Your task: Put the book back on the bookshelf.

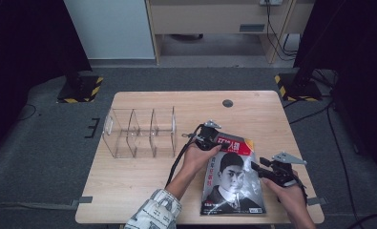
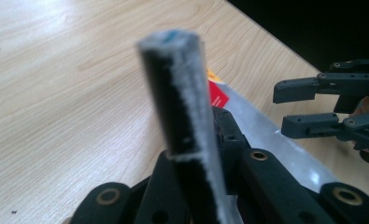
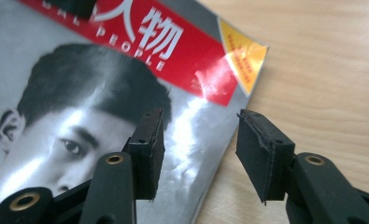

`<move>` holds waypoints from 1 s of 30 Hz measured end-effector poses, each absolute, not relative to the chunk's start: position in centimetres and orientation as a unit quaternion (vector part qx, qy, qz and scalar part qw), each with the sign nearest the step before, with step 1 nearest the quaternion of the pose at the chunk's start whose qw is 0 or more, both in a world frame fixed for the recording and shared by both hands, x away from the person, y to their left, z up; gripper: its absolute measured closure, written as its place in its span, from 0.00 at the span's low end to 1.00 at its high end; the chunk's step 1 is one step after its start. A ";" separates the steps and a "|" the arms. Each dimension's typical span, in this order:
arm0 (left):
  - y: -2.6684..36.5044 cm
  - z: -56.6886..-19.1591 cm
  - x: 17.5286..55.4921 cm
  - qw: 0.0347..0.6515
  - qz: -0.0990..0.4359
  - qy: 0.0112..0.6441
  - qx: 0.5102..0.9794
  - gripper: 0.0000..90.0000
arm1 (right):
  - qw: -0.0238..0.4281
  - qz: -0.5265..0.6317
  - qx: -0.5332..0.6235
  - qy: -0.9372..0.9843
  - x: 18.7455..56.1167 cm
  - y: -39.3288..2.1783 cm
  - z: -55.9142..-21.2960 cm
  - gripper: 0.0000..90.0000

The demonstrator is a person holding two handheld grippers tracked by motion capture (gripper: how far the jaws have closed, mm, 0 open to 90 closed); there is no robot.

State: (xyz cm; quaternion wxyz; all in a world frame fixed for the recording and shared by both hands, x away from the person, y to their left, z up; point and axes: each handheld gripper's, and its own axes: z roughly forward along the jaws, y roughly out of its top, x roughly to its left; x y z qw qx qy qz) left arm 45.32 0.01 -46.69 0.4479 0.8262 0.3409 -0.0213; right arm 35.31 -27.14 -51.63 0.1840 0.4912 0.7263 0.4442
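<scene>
High view: my left gripper (image 1: 214, 140) pinches the magazine (image 1: 234, 183) at its top edge on the worktop (image 1: 143, 181); my right gripper (image 1: 256, 166) hangs spread beside it. One thin pinch could tear the cover.

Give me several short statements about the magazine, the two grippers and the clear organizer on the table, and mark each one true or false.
1. The left gripper is shut on the top edge of the magazine. True.
2. The right gripper clamps the magazine. False: its jaws stand open, with the magazine's right edge beneath the gap.
3. The clear organizer holds a book. False: its compartments are empty.
4. The clear organizer stands to the left of the magazine in the high view. True.
5. The magazine cover is plain blue. False: it shows a face under a red title band.
</scene>
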 end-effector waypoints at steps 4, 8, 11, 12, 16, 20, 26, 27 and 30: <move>0.1 -46.1 45.2 0.451 -0.015 0.338 0.826 0.96 | 0.194 0.446 0.502 0.715 35.3 -27.9 -51.4 0.57; 0.2 -45.7 45.1 0.454 -0.011 0.336 0.825 0.96 | 0.207 0.441 0.515 0.705 35.4 -28.4 -51.4 0.56; 0.3 -45.2 44.9 0.460 -0.006 0.336 0.822 0.96 | 0.220 0.427 0.523 0.704 35.4 -28.7 -51.5 0.53; 0.4 -45.0 44.9 0.462 -0.005 0.335 0.821 0.96 | 0.224 0.422 0.525 0.705 35.4 -28.8 -51.5 0.52; 0.5 -44.2 44.8 0.468 0.003 0.334 0.818 0.96 | 0.227 0.404 0.533 0.708 35.5 -28.9 -51.8 0.51; 0.6 -43.6 44.6 0.472 0.010 0.329 0.818 0.96 | 0.226 0.400 0.536 0.709 35.5 -28.9 -51.9 0.50; 0.9 -42.9 44.4 0.478 0.013 0.328 0.815 0.96 | 0.228 0.392 0.531 0.716 35.6 -28.7 -52.1 0.49; 1.0 -42.8 44.4 0.480 0.014 0.329 0.814 0.96 | 0.227 0.391 0.532 0.716 35.6 -28.7 -52.1 0.49; 1.1 -42.4 44.2 0.484 0.018 0.325 0.813 0.96 | 0.227 0.390 0.533 0.716 35.6 -28.6 -52.2 0.49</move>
